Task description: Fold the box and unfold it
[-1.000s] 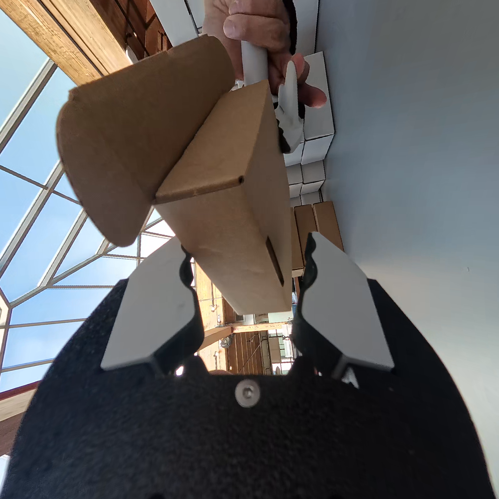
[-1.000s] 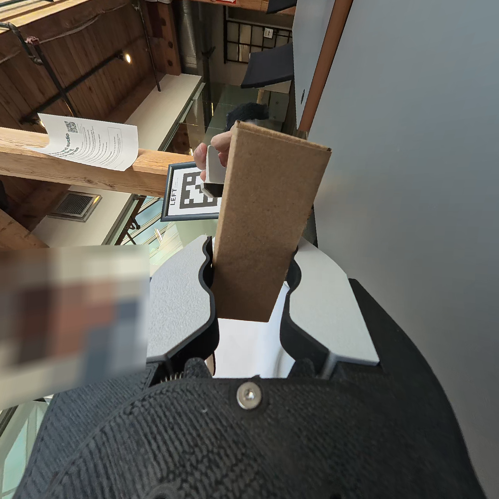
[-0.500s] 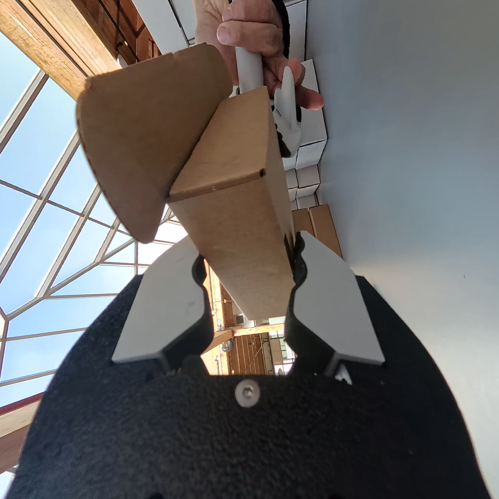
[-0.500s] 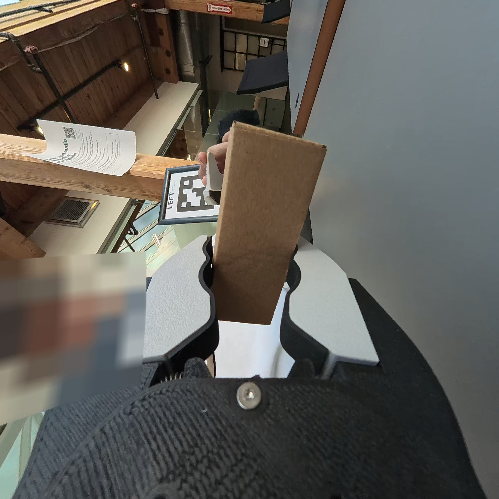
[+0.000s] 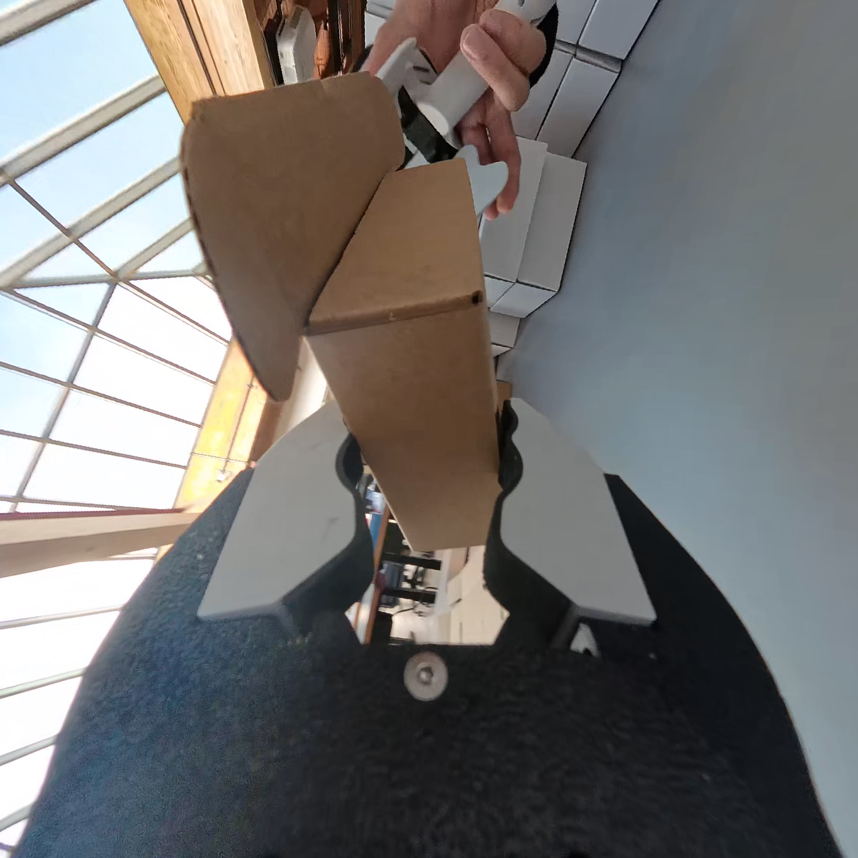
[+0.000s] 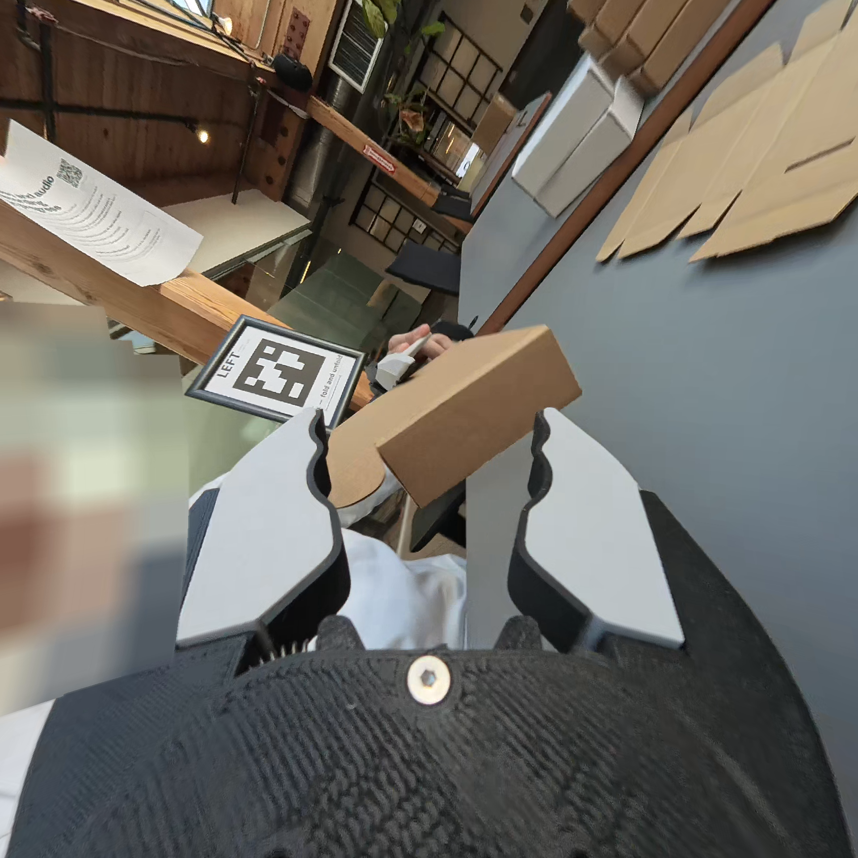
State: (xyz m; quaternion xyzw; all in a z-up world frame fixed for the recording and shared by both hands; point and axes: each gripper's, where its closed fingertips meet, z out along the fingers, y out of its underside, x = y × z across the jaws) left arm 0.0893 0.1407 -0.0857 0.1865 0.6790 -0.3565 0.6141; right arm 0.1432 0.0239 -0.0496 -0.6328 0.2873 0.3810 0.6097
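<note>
A brown cardboard box (image 5: 418, 394) is folded up, with one rounded flap (image 5: 288, 209) standing open at its left. My left gripper (image 5: 425, 445) is shut on the box's near end and holds it in the air beside the grey table (image 5: 696, 325). In the right wrist view the box (image 6: 473, 408) is tilted, with the left gripper (image 6: 394, 367) behind it. My right gripper (image 6: 429, 445) is open with its jaws wide apart, level with the box's end and not pressing on it. It also shows in the left wrist view (image 5: 464, 139), held by a hand.
Flat cardboard blanks (image 6: 743, 176) lie on the grey table (image 6: 696, 418). White boxes (image 6: 571, 153) and brown boxes (image 6: 650, 42) are stacked at its far end. A framed marker card (image 6: 278, 371) and a paper sheet (image 6: 93, 209) are on a wooden beam.
My left gripper closed onto the box's near end. My right gripper opened, let go of the box and swung, so the box now looks tilted in its view.
</note>
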